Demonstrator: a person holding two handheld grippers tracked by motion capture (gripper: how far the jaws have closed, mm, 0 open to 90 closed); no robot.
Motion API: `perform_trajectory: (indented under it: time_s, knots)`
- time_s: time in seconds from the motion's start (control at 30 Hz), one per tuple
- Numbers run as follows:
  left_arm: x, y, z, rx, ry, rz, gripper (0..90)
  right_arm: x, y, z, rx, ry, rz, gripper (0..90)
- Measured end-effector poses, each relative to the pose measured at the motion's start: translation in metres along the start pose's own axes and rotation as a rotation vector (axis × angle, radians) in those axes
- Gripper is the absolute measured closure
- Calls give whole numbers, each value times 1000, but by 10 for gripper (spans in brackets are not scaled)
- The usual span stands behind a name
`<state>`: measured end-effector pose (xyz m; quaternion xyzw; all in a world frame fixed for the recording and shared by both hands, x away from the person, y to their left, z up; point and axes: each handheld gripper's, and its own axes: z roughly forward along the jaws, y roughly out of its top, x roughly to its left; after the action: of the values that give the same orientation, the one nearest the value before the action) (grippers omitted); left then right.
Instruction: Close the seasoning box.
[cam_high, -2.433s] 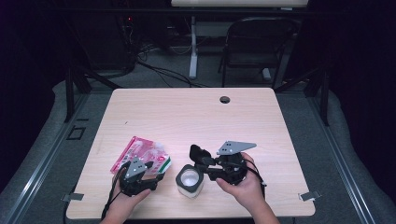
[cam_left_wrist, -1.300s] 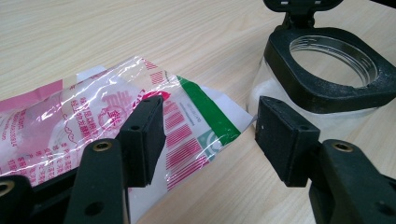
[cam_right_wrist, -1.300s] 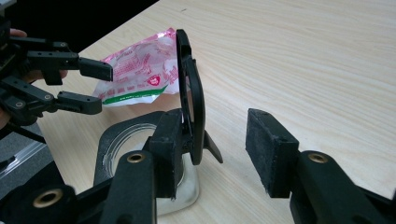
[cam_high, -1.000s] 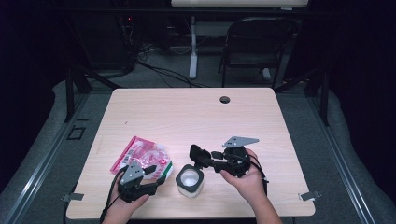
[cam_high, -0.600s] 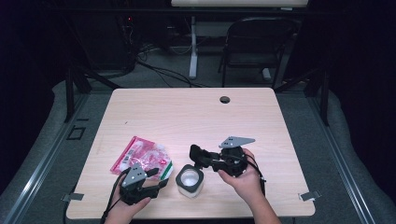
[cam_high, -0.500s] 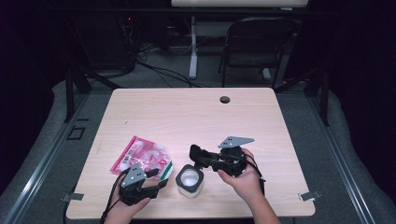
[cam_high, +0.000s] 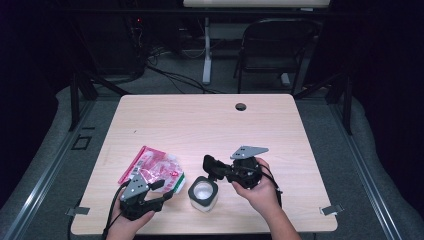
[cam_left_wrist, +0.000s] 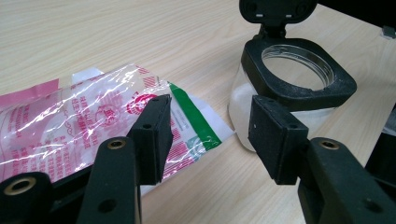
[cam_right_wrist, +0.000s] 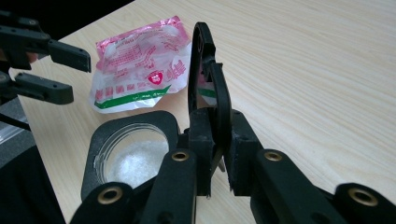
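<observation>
A clear jar (cam_high: 202, 194) with a black square rim (cam_right_wrist: 93, 161) stands near the table's front edge, holding white granules (cam_right_wrist: 133, 161). Its black flip lid (cam_right_wrist: 205, 60) stands upright, and my right gripper (cam_right_wrist: 217, 135) is shut on it, just right of the jar in the high view (cam_high: 211, 167). A pink and white plastic bag (cam_high: 152, 170) with red print and a green stripe lies flat to the left of the jar (cam_left_wrist: 299, 84). My left gripper (cam_left_wrist: 210, 135) is open and empty, hovering by the bag's (cam_left_wrist: 70, 126) green corner, in front of the bag in the high view (cam_high: 165, 192).
The light wooden table (cam_high: 210, 125) has a round black grommet hole (cam_high: 241, 106) near its far edge. A folding chair (cam_high: 272, 50) and floor cables stand behind the table. The far half of the tabletop is bare wood.
My left gripper has drawn back from the bag toward the front edge of the table. The right gripper still holds the lid and has barely shifted.
</observation>
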<state>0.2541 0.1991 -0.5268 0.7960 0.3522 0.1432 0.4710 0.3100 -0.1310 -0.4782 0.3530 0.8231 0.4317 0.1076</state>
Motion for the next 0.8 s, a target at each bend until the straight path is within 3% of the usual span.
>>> perform_trajectory:
  time_s: [0.4, 0.8]
  knots:
    - [10, 2, -11, -40, 38, -19, 488, 4, 1, -1, 8, -10, -39, 839]
    - [24, 0, -16, -45, 79, -46, 486, 13, 2, -2, 11, -31, -81, 847]
